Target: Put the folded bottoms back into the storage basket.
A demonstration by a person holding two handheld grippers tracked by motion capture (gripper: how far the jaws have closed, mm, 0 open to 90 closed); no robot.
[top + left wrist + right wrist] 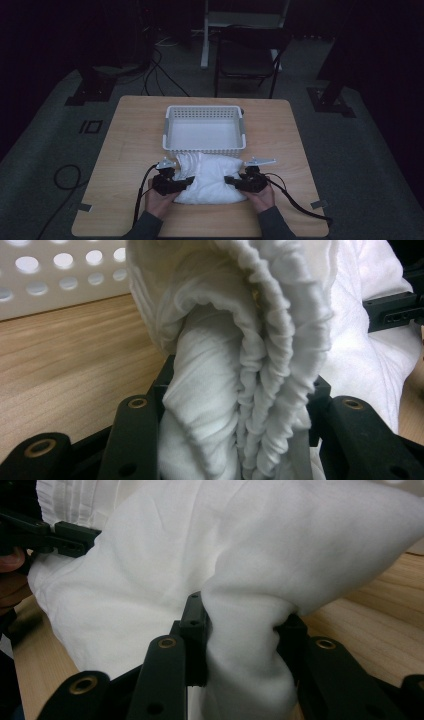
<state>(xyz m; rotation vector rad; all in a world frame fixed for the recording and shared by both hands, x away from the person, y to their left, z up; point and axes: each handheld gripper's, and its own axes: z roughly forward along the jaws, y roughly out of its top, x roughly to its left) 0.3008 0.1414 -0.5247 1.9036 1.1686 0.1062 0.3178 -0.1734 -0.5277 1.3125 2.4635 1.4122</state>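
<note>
A folded white cloth (pixel 210 177) with a gathered, elastic-like edge lies on the wooden table (pixel 130 135) just in front of a white perforated basket (pixel 205 129). My left gripper (pixel 186 182) is shut on the cloth's left side; the ruched hem (pixel 260 390) bulges up between its black jaws. My right gripper (pixel 231 181) is shut on the cloth's right side, with a thick wad of fabric (pixel 245 645) pinched between its jaws. The other gripper's jaw (pixel 55 535) shows at the cloth's far side in the right gripper view.
The basket (pixel 55 280) looks empty and stands at the table's centre back. A dark chair (pixel 247 55) and cables lie on the floor beyond the table. Bare wood lies left and right of the cloth.
</note>
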